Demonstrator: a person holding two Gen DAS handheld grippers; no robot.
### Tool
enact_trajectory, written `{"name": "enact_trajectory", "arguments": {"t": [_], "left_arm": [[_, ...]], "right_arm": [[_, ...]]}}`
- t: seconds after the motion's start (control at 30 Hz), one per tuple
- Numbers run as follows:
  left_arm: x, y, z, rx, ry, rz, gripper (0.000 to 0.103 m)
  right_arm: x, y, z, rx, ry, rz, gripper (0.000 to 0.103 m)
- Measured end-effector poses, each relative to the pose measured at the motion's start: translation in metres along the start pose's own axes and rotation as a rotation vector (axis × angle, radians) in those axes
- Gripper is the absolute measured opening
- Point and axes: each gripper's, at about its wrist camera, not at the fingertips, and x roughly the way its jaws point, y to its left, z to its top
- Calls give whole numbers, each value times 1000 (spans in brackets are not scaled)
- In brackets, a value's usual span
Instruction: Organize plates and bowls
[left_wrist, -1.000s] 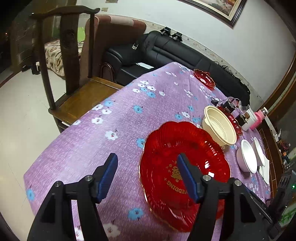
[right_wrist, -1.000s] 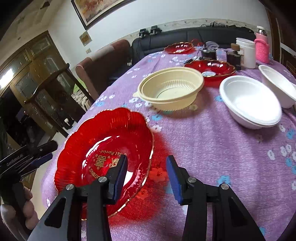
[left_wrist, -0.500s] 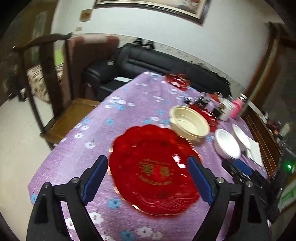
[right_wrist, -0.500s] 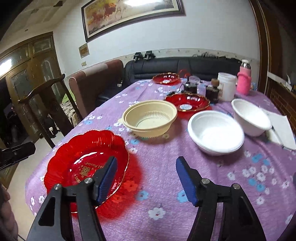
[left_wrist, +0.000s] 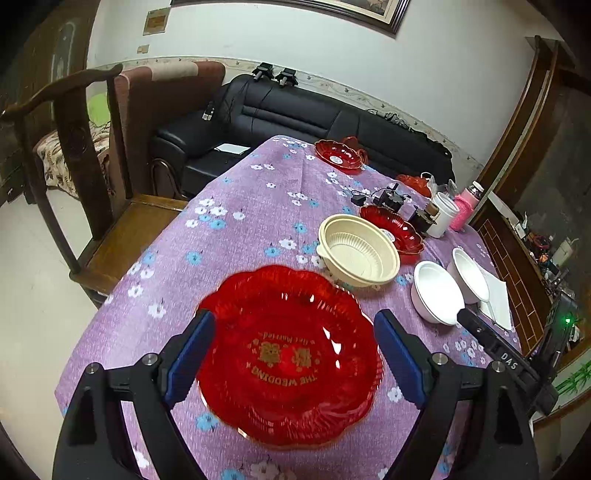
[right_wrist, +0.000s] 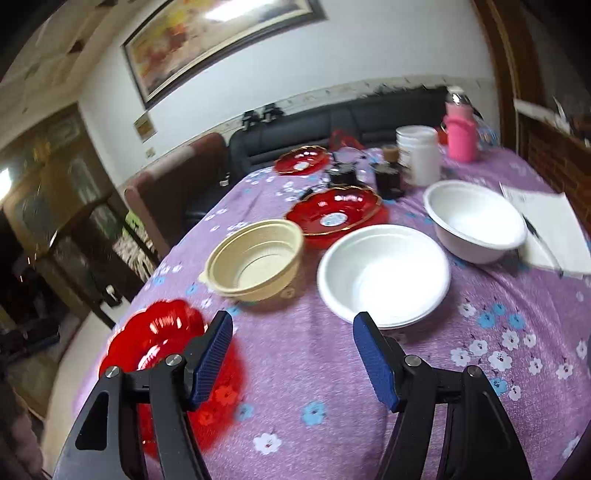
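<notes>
A big red scalloped plate (left_wrist: 288, 354) lies at the near end of the purple flowered table. My left gripper (left_wrist: 291, 350) is open above it, one finger on each side. In the right wrist view the same plate (right_wrist: 155, 332) is at lower left. My right gripper (right_wrist: 291, 354) is open over bare cloth, just short of a white bowl (right_wrist: 384, 273). A cream bowl (left_wrist: 358, 251) (right_wrist: 255, 258), a second white bowl (right_wrist: 476, 221) and a smaller red plate (right_wrist: 336, 214) stand behind. Another red plate (left_wrist: 338, 155) sits at the far end.
A white jar (right_wrist: 419, 155), a pink bottle (right_wrist: 460, 134) and dark small items (right_wrist: 388, 177) stand at the far right of the table. White paper (right_wrist: 546, 229) lies beside the far bowl. A wooden chair (left_wrist: 92, 184) stands left of the table, a black sofa (left_wrist: 295, 118) behind.
Both grippers have opened wider. The left one has swung round and centred over the big red plate. The right one has moved right, off that plate, towards the near white bowl.
</notes>
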Motion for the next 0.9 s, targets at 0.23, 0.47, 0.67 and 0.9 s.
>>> {"name": "enact_trajectory", "arguments": {"t": [0.23, 0.47, 0.67, 0.9], "left_arm": [[37, -13, 46, -12, 48, -31, 87], [106, -21, 78, -49, 178, -60, 87], [159, -30, 88, -66, 254, -35, 87], [208, -35, 91, -93, 328, -14, 87]], "right_arm": [[29, 0, 1, 79, 84, 131, 73], [81, 12, 11, 157, 136, 171, 73], [117, 8, 16, 208, 167, 166, 73], [118, 18, 18, 120, 132, 193, 73]]}}
